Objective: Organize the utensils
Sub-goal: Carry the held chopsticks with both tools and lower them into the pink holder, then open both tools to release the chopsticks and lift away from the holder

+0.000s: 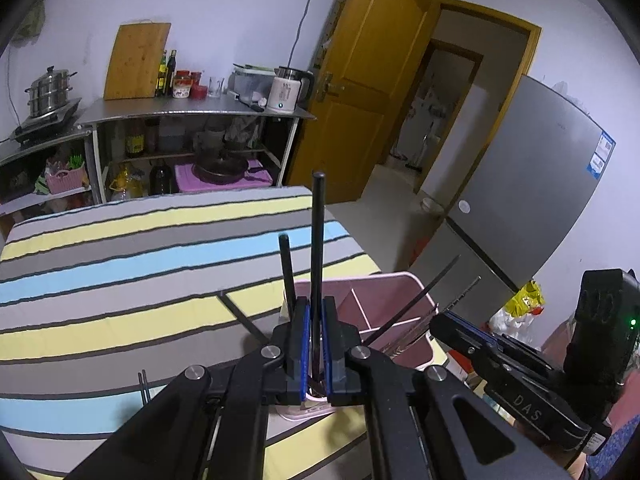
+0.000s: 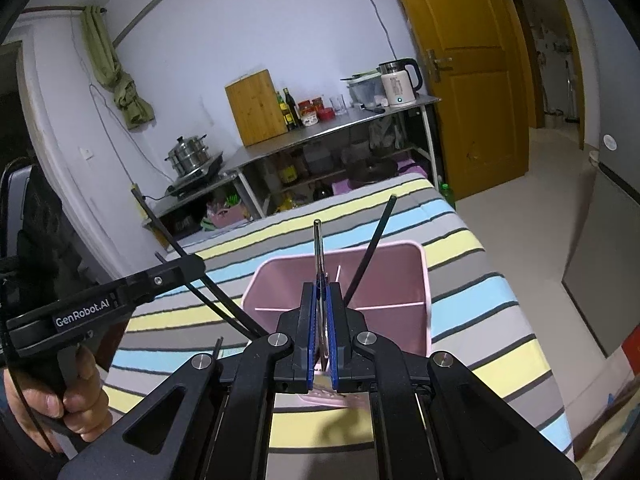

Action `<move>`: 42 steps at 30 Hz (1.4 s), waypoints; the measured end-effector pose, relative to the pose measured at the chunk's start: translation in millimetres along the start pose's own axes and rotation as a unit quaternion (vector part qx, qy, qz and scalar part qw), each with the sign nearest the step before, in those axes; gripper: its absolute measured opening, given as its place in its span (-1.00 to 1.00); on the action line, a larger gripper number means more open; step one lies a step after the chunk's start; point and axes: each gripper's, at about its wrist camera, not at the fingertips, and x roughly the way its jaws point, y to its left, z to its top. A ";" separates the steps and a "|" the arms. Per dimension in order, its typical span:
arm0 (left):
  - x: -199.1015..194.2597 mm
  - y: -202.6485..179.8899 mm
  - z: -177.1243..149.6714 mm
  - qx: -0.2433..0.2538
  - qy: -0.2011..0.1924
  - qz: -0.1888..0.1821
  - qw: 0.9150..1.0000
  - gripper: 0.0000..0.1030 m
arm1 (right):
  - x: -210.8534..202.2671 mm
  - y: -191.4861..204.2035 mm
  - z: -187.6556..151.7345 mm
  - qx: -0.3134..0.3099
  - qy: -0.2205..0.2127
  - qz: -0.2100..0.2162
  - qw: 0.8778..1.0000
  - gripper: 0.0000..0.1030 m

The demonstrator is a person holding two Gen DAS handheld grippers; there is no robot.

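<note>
A pink divided utensil holder (image 1: 396, 292) (image 2: 384, 268) stands on the striped tablecloth (image 1: 120, 264). My left gripper (image 1: 316, 312) is shut on a black chopstick (image 1: 318, 248) that points up, just left of the holder. A second black chopstick (image 1: 287, 268) stands beside it. My right gripper (image 2: 323, 296) is shut on a silver metal utensil (image 2: 318, 248), held upright over the holder's near compartment. A black chopstick (image 2: 370, 248) leans inside the holder. The left gripper with its chopstick (image 2: 192, 276) shows at the left of the right wrist view.
A metal chopstick pair (image 1: 143, 388) lies on the cloth at front left. A steel shelf (image 1: 192, 110) with kettle, bottles and cutting board stands behind the table. A grey fridge (image 1: 532, 200) stands right, by an open wooden door (image 1: 360, 92).
</note>
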 end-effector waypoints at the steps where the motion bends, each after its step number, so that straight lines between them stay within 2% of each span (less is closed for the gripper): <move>1: 1.2 -0.5 -2.4 0.000 0.002 0.000 1.000 -0.90 | 2.1 0.1 -1.4 0.000 0.004 -0.001 1.000 -0.90; 11: 7.9 1.0 -13.5 -0.002 0.018 -0.004 1.000 -0.90 | 16.4 -7.3 -12.2 0.016 0.033 0.002 0.999 -0.87; 15: 0.6 -1.3 -14.0 0.000 0.011 -0.005 1.000 -0.86 | 9.3 -5.5 -13.9 0.014 0.028 0.001 0.999 -0.77; 23: -23.9 8.2 -29.7 -0.007 -0.005 -0.002 1.000 -0.85 | -8.7 -0.9 -18.3 0.008 0.019 0.005 1.000 -0.76; 35: -76.5 34.9 -75.0 -0.021 -0.030 0.026 0.999 -0.85 | -39.4 23.9 -41.7 -0.016 0.011 0.027 0.999 -0.76; 42: -96.2 52.1 -107.8 -0.029 -0.026 0.051 0.998 -0.85 | -44.3 36.6 -61.7 -0.025 0.022 0.041 0.999 -0.75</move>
